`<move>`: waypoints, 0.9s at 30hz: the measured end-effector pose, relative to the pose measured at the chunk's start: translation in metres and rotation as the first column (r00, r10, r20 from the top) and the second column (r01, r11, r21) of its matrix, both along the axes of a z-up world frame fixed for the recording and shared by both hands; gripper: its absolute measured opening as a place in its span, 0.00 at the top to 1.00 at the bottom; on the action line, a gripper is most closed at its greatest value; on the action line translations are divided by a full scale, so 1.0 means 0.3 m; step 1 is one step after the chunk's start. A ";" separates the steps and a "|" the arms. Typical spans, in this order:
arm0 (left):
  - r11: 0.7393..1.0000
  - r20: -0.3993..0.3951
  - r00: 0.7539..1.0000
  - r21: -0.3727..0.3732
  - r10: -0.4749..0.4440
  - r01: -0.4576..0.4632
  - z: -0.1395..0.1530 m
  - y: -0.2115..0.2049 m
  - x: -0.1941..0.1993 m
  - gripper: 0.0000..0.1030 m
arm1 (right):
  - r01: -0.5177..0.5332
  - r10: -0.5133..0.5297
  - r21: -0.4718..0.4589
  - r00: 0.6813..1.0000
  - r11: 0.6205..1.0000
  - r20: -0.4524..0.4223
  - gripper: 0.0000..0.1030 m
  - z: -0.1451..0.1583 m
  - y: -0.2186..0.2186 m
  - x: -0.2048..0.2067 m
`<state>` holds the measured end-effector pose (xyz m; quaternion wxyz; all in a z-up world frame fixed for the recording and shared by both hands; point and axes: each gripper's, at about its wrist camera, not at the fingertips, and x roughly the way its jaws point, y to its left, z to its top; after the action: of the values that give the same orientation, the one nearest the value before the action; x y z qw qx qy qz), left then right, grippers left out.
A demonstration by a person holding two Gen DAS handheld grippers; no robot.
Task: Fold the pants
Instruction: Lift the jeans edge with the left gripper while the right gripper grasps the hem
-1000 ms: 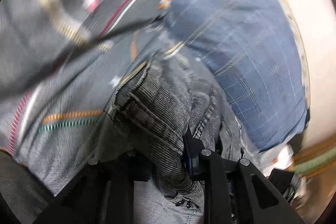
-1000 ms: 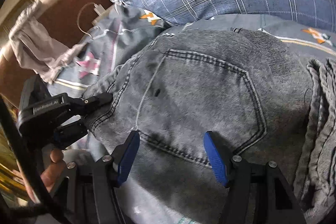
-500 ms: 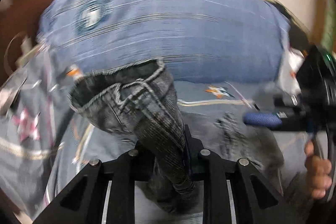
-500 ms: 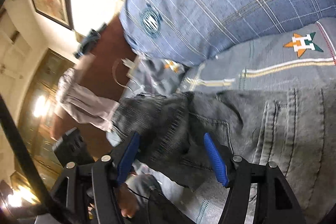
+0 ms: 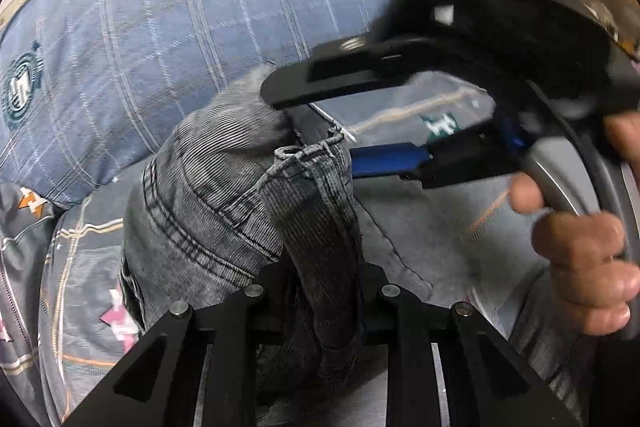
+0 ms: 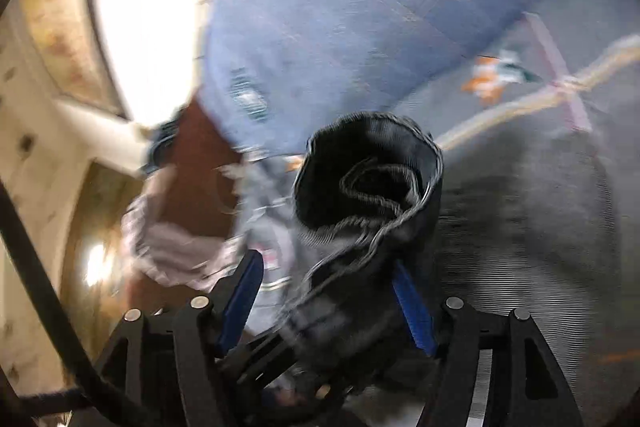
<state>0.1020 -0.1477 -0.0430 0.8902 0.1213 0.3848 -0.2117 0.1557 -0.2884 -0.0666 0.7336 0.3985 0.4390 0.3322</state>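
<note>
The pants are grey washed jeans (image 5: 208,195) lying bunched on a bed. My left gripper (image 5: 320,287) is shut on a gathered fold of the jeans, which stands up between its fingers. My right gripper (image 6: 328,291) is open, its blue pads (image 6: 412,303) on either side of a rolled dark end of the jeans (image 6: 368,179). In the left wrist view the right gripper (image 5: 320,131) comes in from the right, its fingers around the top of the same fold, held by a hand (image 5: 584,259).
A blue plaid pillow (image 5: 160,39) lies behind the jeans. The bed cover (image 5: 80,287) is grey with stars and stripes. In the blurred right wrist view there is a brown headboard (image 6: 192,179), a pale cloth (image 6: 168,247) and a wall to the left.
The left gripper has swung round with the jeans fold. The right gripper has moved close to it, and its open fingers now straddle the raised fold.
</note>
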 end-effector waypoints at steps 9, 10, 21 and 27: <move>0.995 -0.003 0.999 0.084 -0.047 0.047 -0.017 -0.058 -0.026 0.77 | 0.034 -0.046 -0.097 0.992 0.995 -0.119 0.55 -0.080 -0.025 0.022; 0.994 0.011 0.998 0.098 -0.056 0.054 -0.007 -0.073 -0.016 0.77 | 0.036 -0.048 -0.119 0.994 0.992 -0.097 0.58 -0.062 -0.019 0.020; 0.990 -0.027 0.993 0.074 -0.116 0.117 0.011 -0.138 0.016 0.72 | 0.072 -0.084 -0.213 0.995 0.974 -0.047 0.75 -0.030 -0.097 -0.021; 0.980 -0.131 0.980 -0.151 -0.148 0.128 -0.064 -0.087 0.032 0.60 | 0.067 -0.140 -0.288 0.961 0.955 -0.238 0.71 -0.187 -0.128 0.019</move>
<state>0.1118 -0.1739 -0.0622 0.8501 0.0692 0.4215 -0.3080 0.1615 -0.3268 -0.1227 0.7359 0.3538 0.5505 0.1740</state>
